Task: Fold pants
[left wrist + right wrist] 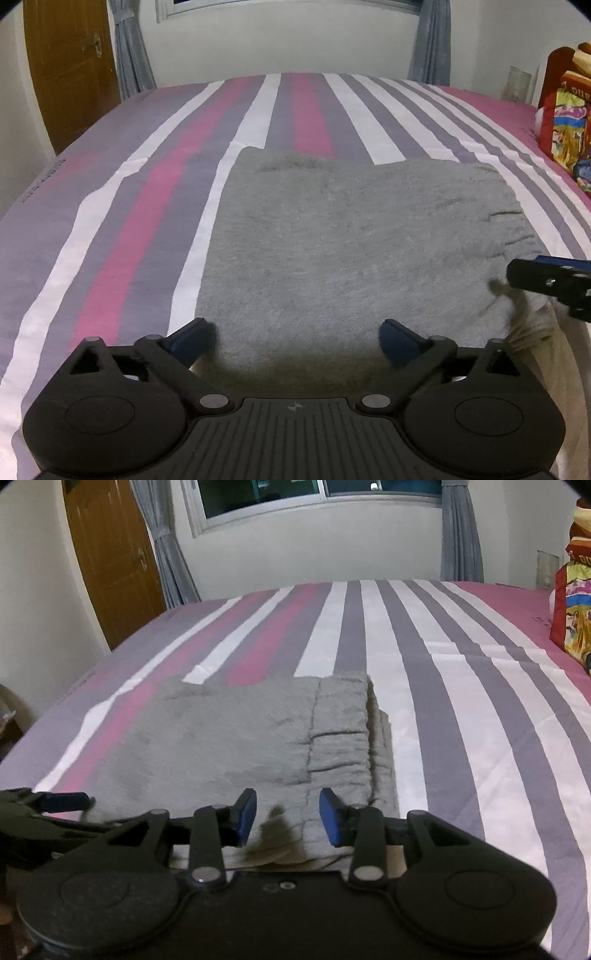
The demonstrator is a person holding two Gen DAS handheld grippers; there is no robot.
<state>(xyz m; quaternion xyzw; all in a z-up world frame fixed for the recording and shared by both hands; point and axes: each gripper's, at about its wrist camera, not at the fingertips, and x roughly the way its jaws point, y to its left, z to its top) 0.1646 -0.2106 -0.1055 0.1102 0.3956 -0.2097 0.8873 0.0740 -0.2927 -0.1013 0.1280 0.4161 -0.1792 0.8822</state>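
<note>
A: Reading the grey pants (354,236) first: where do they lie?

B: I see them folded into a flat rectangle on the striped bedsheet (147,206), elastic waistband (343,738) on the right edge.

A: Gripper status?

B: My left gripper (297,338) has its jaws spread wide over the near edge, gripping nothing. My right gripper (288,821) has its jaws apart above the waistband corner, also empty. A colourful bag (569,133) stands at the far right.
</note>
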